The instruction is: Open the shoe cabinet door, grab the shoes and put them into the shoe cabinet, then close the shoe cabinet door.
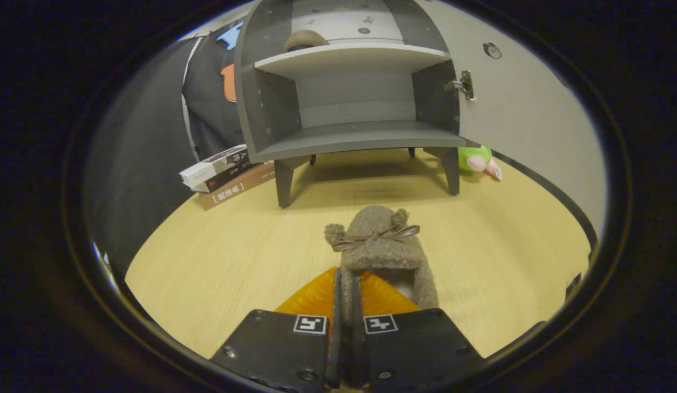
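Gripper [346,305] fingers clamped on the heel wall of a fuzzy slipper [378,245], toe pointing straight ahead. Shoe cabinet [349,103] stands beyond, near the table's [218,262] far edge, door [527,103] swung open; lower shelf [360,137] free, in line with the slipper's long axis.

gripper [349,297] | fingers nearly closed, both pressing one side wall of the slipper [378,245] | held low over table
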`<state>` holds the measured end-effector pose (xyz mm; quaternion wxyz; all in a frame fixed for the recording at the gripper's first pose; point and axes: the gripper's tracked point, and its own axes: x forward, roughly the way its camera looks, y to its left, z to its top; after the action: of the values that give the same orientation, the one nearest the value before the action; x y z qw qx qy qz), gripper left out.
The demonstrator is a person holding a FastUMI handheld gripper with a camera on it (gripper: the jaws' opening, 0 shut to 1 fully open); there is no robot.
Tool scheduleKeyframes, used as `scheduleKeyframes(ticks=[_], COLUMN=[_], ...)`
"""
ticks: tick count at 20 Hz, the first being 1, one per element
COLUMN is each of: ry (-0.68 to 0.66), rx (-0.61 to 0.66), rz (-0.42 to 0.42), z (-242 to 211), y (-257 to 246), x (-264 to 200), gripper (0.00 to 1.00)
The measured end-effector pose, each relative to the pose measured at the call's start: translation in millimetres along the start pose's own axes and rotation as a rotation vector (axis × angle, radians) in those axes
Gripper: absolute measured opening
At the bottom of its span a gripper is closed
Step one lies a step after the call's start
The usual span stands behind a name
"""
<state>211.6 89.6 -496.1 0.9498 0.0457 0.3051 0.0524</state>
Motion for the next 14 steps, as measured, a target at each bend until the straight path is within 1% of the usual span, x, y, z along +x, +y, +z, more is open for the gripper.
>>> scheduleKeyframes(ticks=[2,5,8,14], ry=[-0.025,-0.075,-0.09,-0.174], rx=[0.006,-0.019,0.003,0.004], rz=[0.03,0.016,0.037,0.07], z=[4.4,16.8,30.9,86.8], y=[-0.8,-6.3,-4.2,7.6], x=[-8.7,-29.2,-50.7,-94.9], gripper=[0.07,0.07,0.07,0.07])
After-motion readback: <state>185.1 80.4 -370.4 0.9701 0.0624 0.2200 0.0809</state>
